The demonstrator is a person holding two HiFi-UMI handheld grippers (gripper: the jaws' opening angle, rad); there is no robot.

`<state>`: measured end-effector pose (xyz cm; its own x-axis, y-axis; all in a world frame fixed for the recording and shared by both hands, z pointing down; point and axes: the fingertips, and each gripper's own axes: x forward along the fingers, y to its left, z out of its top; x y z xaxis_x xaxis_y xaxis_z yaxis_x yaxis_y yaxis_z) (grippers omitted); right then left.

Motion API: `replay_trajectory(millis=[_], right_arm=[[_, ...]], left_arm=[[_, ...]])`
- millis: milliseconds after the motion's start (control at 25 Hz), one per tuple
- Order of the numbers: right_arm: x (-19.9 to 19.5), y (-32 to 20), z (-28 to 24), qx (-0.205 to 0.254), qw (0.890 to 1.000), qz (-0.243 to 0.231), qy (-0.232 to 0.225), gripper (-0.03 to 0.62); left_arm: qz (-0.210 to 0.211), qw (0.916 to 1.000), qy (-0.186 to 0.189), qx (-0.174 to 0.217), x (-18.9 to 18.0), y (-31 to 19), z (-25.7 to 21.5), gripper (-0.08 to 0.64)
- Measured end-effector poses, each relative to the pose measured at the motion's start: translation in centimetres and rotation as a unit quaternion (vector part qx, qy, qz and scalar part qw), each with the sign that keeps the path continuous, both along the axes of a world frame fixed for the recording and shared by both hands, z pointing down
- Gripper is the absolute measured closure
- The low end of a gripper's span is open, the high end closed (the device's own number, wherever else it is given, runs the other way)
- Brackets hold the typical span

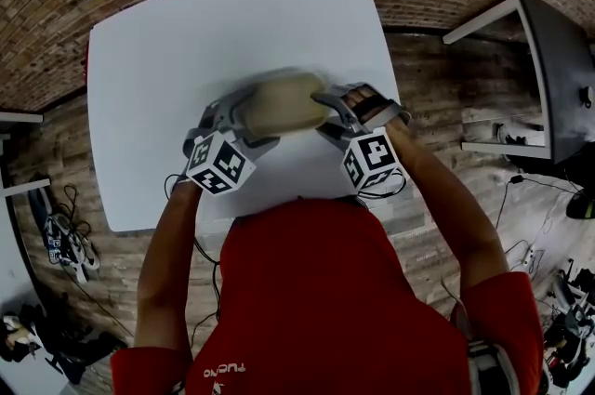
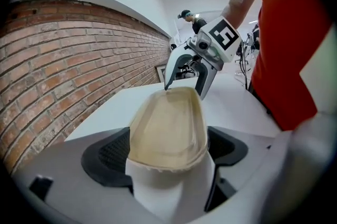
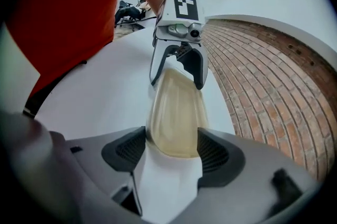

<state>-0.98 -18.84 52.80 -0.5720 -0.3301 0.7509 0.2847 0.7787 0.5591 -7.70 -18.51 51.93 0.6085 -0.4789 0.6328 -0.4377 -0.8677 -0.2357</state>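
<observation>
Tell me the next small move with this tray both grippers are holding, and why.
Probably lower both grippers together, keeping the tray level, until it rests on the table. The left gripper and right gripper are each shut on an opposite end of it, so moving one alone would likely twist it. How far it sits above the table is unclear.

Beige oval tray (image 1: 284, 102), blurred in the head view, its ends hidden inside the left gripper (image 1: 240, 114) and right gripper (image 1: 332, 108); floor clutter (image 1: 65, 235) too small to identify.

Right gripper (image 3: 171, 150) jaws clamping beige tray (image 3: 176, 109), left gripper (image 3: 177, 78) pinching far end, white table (image 3: 100, 96)
</observation>
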Motion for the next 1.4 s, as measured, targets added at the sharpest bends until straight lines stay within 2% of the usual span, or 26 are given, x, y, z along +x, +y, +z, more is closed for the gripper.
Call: replay_trajectory(millis=[160, 360, 440, 560, 640, 720, 880, 1040, 1160, 1240, 1280, 1400], right_arm=[[0.2, 0.2, 0.2, -0.02, 1.0, 0.0, 0.008, 0.312], [0.1, 0.7, -0.1, -0.097, 0.995, -0.004, 0.021, 0.342], [0.0, 1.0, -0.7, -0.15, 0.989, -0.001, 0.019, 0.348], [-0.2, 1.0, -1.8, -0.231, 0.973, 0.014, 0.014, 0.35], [-0.3, 0.7, -2.2, -0.252, 0.967, 0.019, 0.016, 0.348], [-0.3, 0.5, -2.3, -0.228, 0.973, 0.022, 0.02, 0.348], [-0.7, 0.8, -1.5, -0.133, 0.99, 0.025, 0.03, 0.347], [-3.8, 2.3, -0.8, -0.085, 0.996, 0.012, 0.029, 0.345], [-5.6, 2.4, -0.2, -0.047, 0.998, 0.004, 0.047, 0.345], [-6.0, 2.2, 0.1, -0.047, 0.997, 0.002, 0.063, 0.345], [-6.1, 2.3, 0.2, -0.062, 0.996, 0.003, 0.067, 0.345], [-6.1, 2.5, -0.3, -0.145, 0.988, 0.013, 0.057, 0.353]], left_arm=[[-0.004, 1.0, -0.001, 0.006, 0.3, -0.3, 0.1, 0.103], [-0.006, 0.9994, -0.024, 0.024, 0.1, -0.5, 0.3, 0.118], [-0.006, 0.9991, -0.03, 0.028, 0.0, -0.4, 0.3, 0.129], [-0.008, 0.999, -0.032, 0.031, -0.1, -0.4, 0.3, 0.137], [-0.01, 0.9991, -0.028, 0.031, -0.1, -0.5, 0.2, 0.137], [-0.013, 0.9993, -0.022, 0.029, 0.0, -0.6, 0.1, 0.137], [-0.016, 0.9993, -0.018, 0.028, 0.1, -0.6, 0.0, 0.14], [-0.018, 0.9993, -0.016, 0.029, -0.1, -0.7, 0.0, 0.141], [-0.017, 0.9993, -0.015, 0.03, -0.1, -0.6, 0.0, 0.143], [-0.016, 0.9992, -0.017, 0.031, 0.0, -0.5, 0.1, 0.144], [-0.016, 0.9992, -0.019, 0.033, 0.0, -0.5, 0.1, 0.146], [-0.015, 0.9989, -0.024, 0.038, 0.0, -0.5, 0.3, 0.152]])
